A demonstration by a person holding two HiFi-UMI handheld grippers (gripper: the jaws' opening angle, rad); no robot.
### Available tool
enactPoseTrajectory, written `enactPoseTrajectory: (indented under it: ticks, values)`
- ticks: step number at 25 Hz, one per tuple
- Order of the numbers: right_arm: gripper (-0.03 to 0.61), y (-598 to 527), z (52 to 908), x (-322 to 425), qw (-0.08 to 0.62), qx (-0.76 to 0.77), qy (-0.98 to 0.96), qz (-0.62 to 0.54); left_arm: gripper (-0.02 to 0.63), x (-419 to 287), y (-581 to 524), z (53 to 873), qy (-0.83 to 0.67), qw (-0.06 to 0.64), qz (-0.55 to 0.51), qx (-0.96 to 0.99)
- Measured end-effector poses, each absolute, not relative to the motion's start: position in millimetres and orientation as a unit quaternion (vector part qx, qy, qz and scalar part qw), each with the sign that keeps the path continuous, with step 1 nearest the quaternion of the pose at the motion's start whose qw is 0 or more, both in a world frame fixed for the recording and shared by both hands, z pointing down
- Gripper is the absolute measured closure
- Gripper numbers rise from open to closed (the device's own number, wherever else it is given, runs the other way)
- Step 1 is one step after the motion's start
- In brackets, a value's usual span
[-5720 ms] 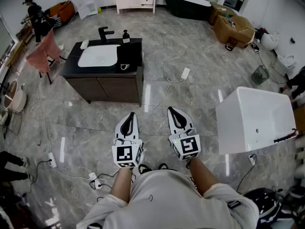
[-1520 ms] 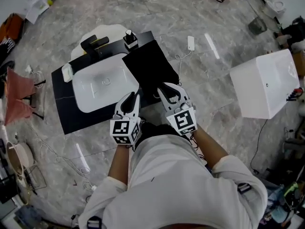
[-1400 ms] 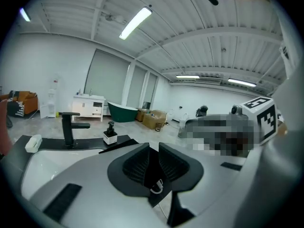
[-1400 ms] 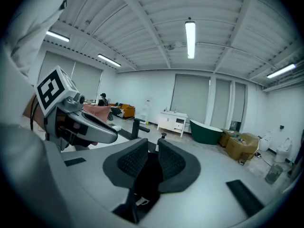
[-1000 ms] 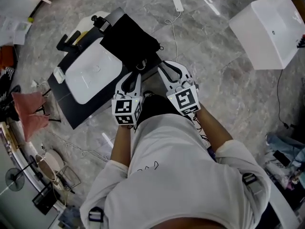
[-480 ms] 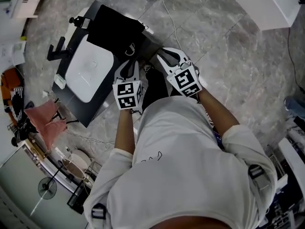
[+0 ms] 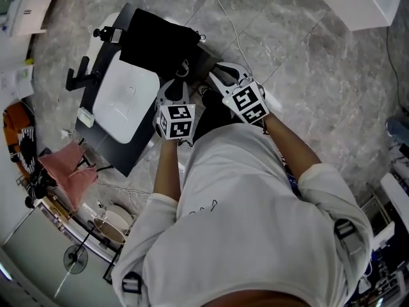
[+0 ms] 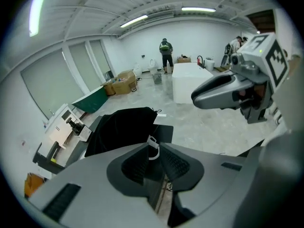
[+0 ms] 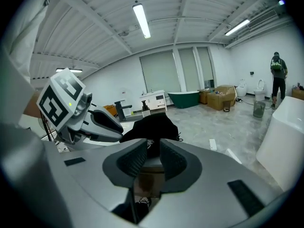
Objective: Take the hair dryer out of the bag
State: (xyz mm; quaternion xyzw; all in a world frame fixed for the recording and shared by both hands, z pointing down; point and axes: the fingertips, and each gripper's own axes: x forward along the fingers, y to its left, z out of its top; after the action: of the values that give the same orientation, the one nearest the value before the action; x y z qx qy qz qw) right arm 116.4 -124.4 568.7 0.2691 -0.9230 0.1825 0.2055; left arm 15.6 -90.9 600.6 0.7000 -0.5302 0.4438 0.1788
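**Two claws close on the black bag [image 7: 160, 43] on the desk [image 7: 121, 152]**

At the far left a pink cloth [image 7: 64, 171] hangs over a stand on the marble floor [image 7: 319, 75]. Next comes the dark desk, with a black faucet [image 7: 80, 78] and a white sink [image 7: 124, 101] set into it. The black bag lies on the desk just right of the sink, with a white loop [image 7: 184, 68] at its near edge. The hair dryer itself does not show. The left claw [image 7: 174, 89] points down at that loop; its jaws stand narrow and are opening, with the loop just beyond the tips, untouched. Beside it, the right claw [image 7: 218, 74] is aimed at the bag's right side, its jaws narrow and gripping nothing.
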Motion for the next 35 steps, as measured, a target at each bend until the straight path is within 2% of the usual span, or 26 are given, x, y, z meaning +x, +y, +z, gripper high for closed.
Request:
enactPoseTrajectory:
  ticks: [9,14,21,24,29,35]
  values:
    - [0.508,-124,587,101,0.232,0.279,-0.91,0.201,0.511,-7,-116,627,-0.485,0.142,0.504,0.701]
    - [0.508,-128,591,102,0.238,0.292,-0.903,0.207,0.469,-16,-121,639,-0.455,0.1,0.556,0.688]
    - [0.508,-140,598,106,0.241,0.313,-0.893,0.216,0.453,-23,-130,648,-0.449,0.109,0.557,0.69]
    - [0.508,-144,599,103,0.241,0.317,-0.892,0.217,0.465,-25,-132,651,-0.442,0.117,0.554,0.696]
    - [0.508,-149,599,90,0.237,0.319,-0.892,0.217,0.546,-35,-141,641,-0.459,0.162,0.506,0.712]
    - [0.508,-159,599,70,0.235,0.326,-0.89,0.216,0.56,-56,-162,629,-0.467,0.194,0.463,0.728]
